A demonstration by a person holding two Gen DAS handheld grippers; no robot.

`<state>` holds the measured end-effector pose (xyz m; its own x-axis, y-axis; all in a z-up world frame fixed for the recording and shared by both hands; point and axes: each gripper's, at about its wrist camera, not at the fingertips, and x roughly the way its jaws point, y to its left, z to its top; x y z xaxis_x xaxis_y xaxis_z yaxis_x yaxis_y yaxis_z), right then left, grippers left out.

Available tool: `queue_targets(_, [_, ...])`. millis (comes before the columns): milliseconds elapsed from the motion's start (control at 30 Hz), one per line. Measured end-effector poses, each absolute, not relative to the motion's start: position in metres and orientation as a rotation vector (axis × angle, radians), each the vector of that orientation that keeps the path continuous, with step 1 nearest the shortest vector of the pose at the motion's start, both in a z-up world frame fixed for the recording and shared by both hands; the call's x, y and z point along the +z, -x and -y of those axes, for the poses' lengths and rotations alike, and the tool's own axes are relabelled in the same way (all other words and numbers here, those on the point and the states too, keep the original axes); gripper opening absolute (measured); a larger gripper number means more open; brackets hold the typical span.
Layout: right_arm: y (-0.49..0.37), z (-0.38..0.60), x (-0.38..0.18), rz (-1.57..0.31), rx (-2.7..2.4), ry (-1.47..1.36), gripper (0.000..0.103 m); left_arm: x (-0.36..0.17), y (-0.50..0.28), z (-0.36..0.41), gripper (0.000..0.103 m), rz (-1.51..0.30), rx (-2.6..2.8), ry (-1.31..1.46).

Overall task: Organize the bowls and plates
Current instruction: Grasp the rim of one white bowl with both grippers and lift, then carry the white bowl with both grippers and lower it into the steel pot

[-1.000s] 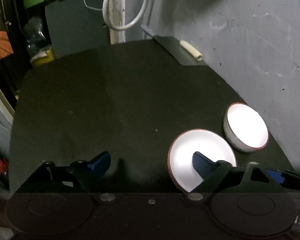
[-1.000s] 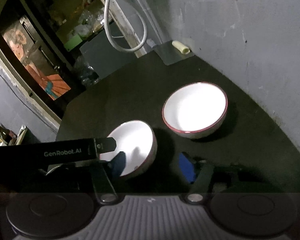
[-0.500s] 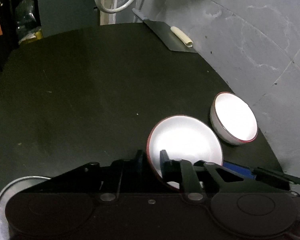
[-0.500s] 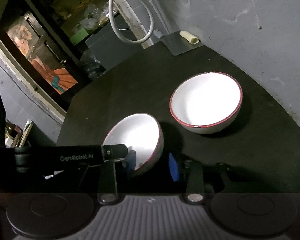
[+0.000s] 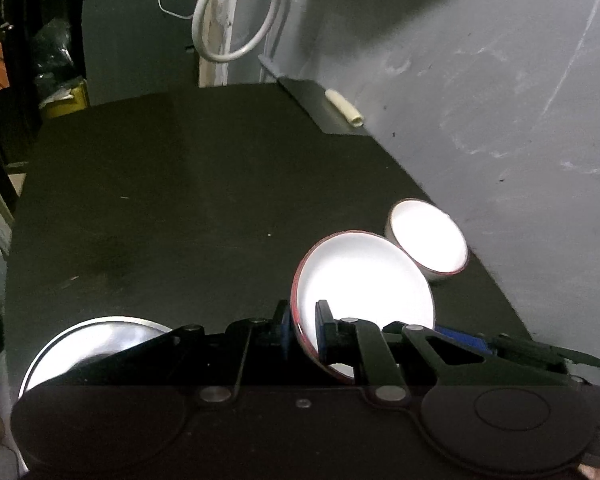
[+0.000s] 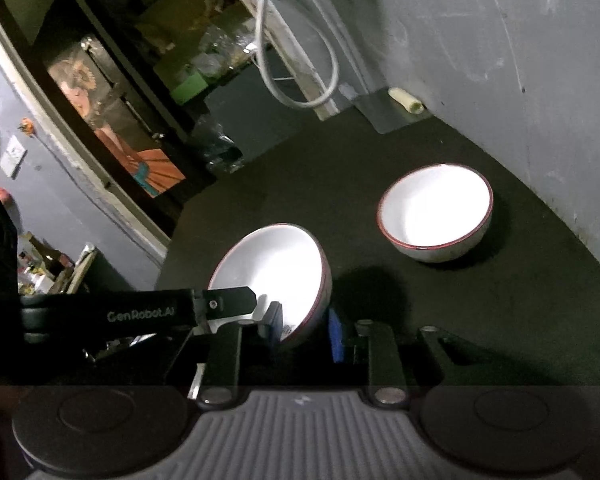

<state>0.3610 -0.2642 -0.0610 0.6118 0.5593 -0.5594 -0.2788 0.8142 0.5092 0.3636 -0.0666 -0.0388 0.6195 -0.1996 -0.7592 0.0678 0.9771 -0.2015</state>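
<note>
Left tool (image 5: 302, 326): clenched on the rim of a white bowl with a thin red rim (image 5: 364, 292), blue pads either side of the bowl's wall, its jaws having just been closing; lower centre of the left wrist view.
Right tool (image 6: 306, 330): gripping the same bowl's (image 6: 276, 272) rim, its jaws also having just been closing, one pad inside and one outside; lower centre of the right wrist view.
Held bowl: tilted, lifted clear of the dark tabletop (image 5: 180, 200), its shadow thrown to its right.
Second white red-rimmed bowl (image 6: 436, 216): upright on the tabletop, right of centre, near the grey wall (image 6: 500, 40).
Shiny metal plate (image 5: 88, 344): lower left of the left wrist view, partly hidden by the tool.
</note>
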Motion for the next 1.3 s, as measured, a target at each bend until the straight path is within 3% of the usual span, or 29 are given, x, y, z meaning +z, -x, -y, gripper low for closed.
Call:
queue_targets(600, [-0.243,0.221,-0.008,-0.721,0.611,-0.302,0.027,0.004,-0.226,0.018,0.013,-0.793,-0.102,0.23])
queue_targets(1300, [-0.17,0.197,-0.018,-0.874,0.698,-0.207,0.027,-0.017,-0.127,0.001,0.014,-0.869,-0.055,0.291])
